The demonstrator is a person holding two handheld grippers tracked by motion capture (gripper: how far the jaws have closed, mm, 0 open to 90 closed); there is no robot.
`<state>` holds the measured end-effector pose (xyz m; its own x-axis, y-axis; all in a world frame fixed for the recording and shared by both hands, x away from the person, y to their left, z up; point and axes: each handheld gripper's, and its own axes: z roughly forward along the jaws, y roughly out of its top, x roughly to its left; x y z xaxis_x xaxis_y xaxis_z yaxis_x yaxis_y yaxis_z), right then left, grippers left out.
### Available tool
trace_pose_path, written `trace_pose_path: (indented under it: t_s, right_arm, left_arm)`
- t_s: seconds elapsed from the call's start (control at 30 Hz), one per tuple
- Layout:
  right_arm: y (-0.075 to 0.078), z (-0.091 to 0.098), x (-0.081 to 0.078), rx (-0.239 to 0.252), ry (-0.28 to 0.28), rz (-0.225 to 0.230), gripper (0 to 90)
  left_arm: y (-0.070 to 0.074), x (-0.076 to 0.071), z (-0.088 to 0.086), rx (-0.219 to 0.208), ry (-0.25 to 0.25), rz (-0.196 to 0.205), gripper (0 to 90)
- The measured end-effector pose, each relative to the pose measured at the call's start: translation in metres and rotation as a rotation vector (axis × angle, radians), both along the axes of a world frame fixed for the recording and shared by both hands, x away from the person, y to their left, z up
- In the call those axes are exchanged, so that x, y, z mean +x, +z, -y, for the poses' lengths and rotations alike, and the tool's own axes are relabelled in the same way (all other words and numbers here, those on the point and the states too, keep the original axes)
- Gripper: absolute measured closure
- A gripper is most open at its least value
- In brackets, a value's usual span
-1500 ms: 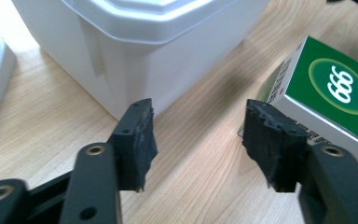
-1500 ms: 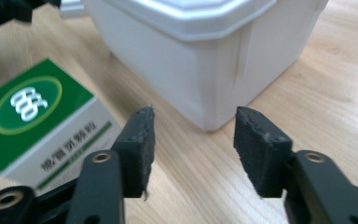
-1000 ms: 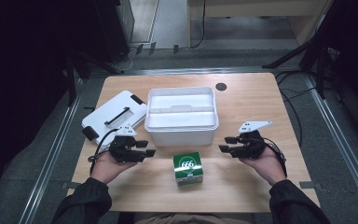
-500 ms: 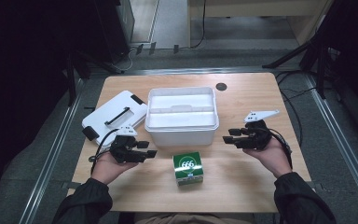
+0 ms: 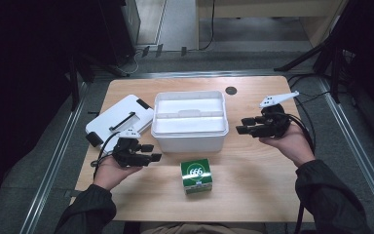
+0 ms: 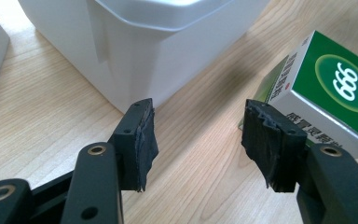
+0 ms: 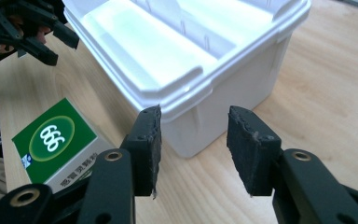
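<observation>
Both grippers empty: left gripper point(image 5: 148, 152) wide, right gripper point(image 5: 243, 126) half-open. Risk: right jaws clip the white bin point(image 5: 189, 141) rim reaching for the green box point(image 5: 196, 176).

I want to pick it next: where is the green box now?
In the high view, the green box stands near the table's front edge, just before the white bin, between both grippers.

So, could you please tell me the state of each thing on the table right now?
White box: open, lid off.
Lid: lying flat left of the box.
Green carton: closed, resting on the table.
Left gripper: open, holding nothing.
Right gripper: open, holding nothing.
</observation>
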<state>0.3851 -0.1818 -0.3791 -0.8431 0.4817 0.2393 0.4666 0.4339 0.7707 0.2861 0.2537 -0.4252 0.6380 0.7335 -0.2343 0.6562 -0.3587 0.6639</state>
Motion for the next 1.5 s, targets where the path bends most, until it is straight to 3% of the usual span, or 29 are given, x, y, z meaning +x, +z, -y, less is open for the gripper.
trace_pose_path:
  t_s: [0.13, 0.53, 1.0, 1.13, 1.43, 1.5]
  right_arm:
    - [0.012, -0.008, 0.009, -0.03, 0.027, 0.021, 56.1]
    - [0.035, -0.045, 0.038, -0.045, 0.122, 0.059, 54.6]
    - [0.038, -0.082, 0.066, -0.049, 0.216, 0.07, 59.9]
    - [0.03, -0.105, 0.074, -0.11, 0.262, 0.026, 61.9]
    - [0.021, -0.142, 0.084, -0.25, 0.359, 0.05, 64.7]
    - [0.018, -0.15, 0.085, -0.273, 0.379, 0.038, 66.6]
  left_arm:
    - [0.0, 0.0, 0.001, 0.004, -0.007, -0.004, 43.5]
    - [0.0, -0.002, 0.004, 0.001, -0.02, -0.011, 43.2]
    - [0.0, -0.002, 0.006, 0.001, -0.034, -0.015, 43.3]
    - [-0.001, -0.003, 0.006, 0.003, -0.035, -0.018, 43.3]
    - [0.0, -0.004, 0.005, 0.009, -0.045, -0.015, 43.5]
    - [0.0, -0.005, 0.005, 0.008, -0.047, -0.016, 43.6]
